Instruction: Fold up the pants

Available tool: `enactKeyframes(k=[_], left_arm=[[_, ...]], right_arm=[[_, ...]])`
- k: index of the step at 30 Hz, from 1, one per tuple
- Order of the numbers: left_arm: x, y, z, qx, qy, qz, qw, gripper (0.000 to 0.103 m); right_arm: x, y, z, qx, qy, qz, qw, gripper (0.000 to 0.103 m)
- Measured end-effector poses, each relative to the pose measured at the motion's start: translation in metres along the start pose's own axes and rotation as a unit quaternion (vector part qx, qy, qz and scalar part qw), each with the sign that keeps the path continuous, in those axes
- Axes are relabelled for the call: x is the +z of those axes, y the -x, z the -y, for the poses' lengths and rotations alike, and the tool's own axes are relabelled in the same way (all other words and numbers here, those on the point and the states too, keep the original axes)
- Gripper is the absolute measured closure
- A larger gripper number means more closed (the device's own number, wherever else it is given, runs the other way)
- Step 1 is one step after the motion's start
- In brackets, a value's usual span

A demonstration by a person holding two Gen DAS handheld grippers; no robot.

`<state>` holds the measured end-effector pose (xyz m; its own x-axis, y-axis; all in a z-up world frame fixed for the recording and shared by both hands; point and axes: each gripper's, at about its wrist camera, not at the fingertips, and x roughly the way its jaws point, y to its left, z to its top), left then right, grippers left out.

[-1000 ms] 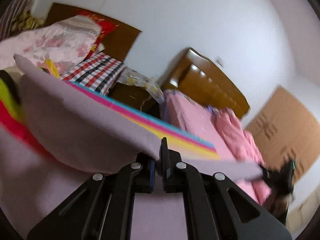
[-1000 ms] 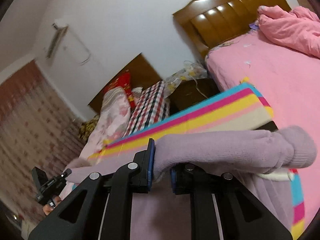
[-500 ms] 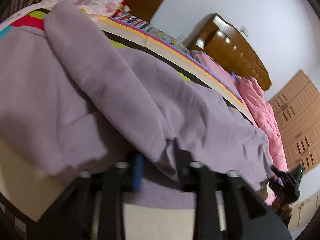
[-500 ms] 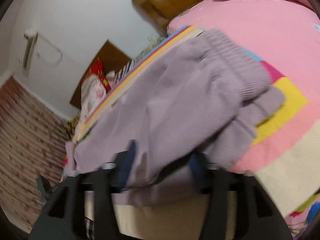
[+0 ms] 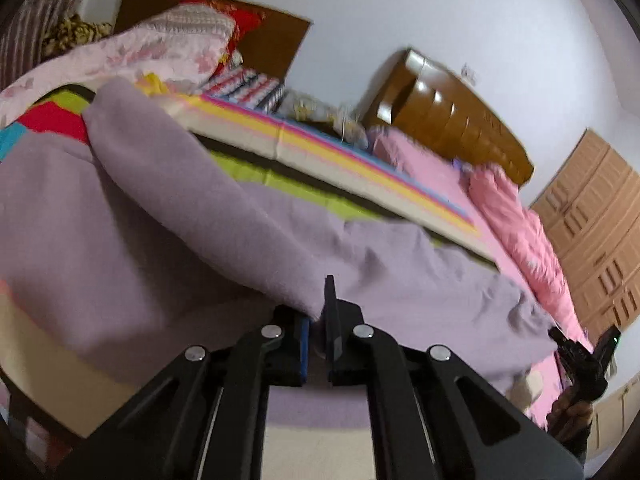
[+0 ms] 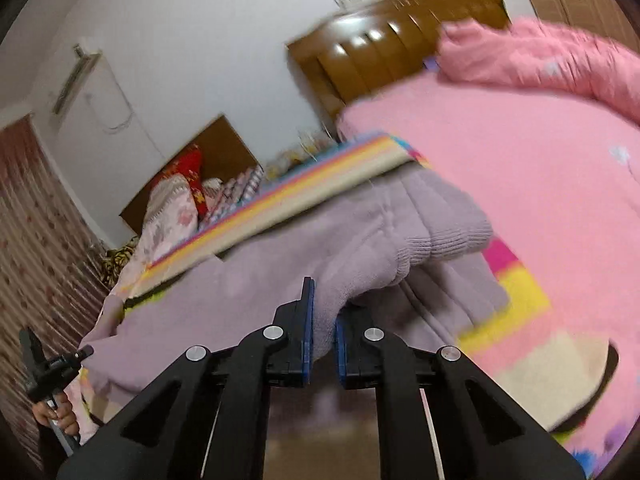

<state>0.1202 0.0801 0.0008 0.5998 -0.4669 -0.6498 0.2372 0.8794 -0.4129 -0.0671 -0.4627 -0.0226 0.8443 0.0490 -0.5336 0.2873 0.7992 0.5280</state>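
Observation:
The lilac knit pants (image 5: 192,216) lie across a striped, many-coloured mat (image 5: 360,168) on the bed. My left gripper (image 5: 316,316) is shut on the near edge of the pants, a fold rising from its jaws. My right gripper (image 6: 322,320) is shut on the pants (image 6: 280,276) near the ribbed cuffs (image 6: 448,236), which bunch up to its right. Each view shows the other gripper at its edge: the right one (image 5: 584,356) and the left one (image 6: 48,368).
A pink bed (image 6: 540,168) with a pink quilt (image 6: 552,60) and a wooden headboard (image 5: 452,120) lies beyond. Piled bedding and pillows (image 5: 160,48) sit at the far left. Wooden wardrobe doors (image 5: 600,216) stand at the right.
Both grippers tilted down over the pants and then came back up. The cloth, held up a second ago, now lies spread on the mat with both grippers still shut on it.

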Motion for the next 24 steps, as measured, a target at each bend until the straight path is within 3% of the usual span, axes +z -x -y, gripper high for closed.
enactKeyframes(k=[2,3,5,9,13,15,21,23,24], left_arm=[[-0.015,-0.018,-0.010,0.012,0.002,-0.040,0.9991,0.097],[-0.024,-0.028,-0.015,0.025,0.003,-0.060,0.9979,0.097],[-0.033,-0.036,-0.020,0.026,0.007,-0.050,0.9984,0.097],[-0.021,-0.030,-0.015,0.028,0.009,-0.041,0.9987,0.097],[-0.028,-0.034,-0.014,0.045,0.001,-0.048,0.9979,0.096],[-0.029,-0.037,-0.016,0.038,0.010,-0.043,0.9983,0.096],[-0.037,-0.035,-0.021,0.048,0.007,-0.036,0.9982,0.090],[-0.036,-0.029,-0.018,0.065,-0.001,-0.033,0.9973,0.078],[-0.034,-0.024,-0.015,0.082,-0.005,-0.028,0.9963,0.056]], right_arm=[[-0.019,-0.019,0.033,-0.002,-0.054,-0.051,0.997,0.093],[-0.026,-0.025,0.039,0.006,-0.067,-0.054,0.996,0.095],[-0.026,-0.023,0.039,0.010,-0.075,-0.046,0.996,0.095],[-0.014,-0.010,0.022,0.011,-0.048,-0.028,0.998,0.095],[-0.025,-0.024,0.031,-0.005,-0.057,-0.049,0.997,0.095],[-0.031,-0.025,0.039,0.009,-0.074,-0.038,0.996,0.098],[-0.029,-0.023,0.033,0.001,-0.066,-0.043,0.997,0.094],[-0.030,-0.018,0.032,0.001,-0.062,-0.043,0.997,0.087],[-0.030,-0.014,0.029,-0.002,-0.062,-0.044,0.997,0.082]])
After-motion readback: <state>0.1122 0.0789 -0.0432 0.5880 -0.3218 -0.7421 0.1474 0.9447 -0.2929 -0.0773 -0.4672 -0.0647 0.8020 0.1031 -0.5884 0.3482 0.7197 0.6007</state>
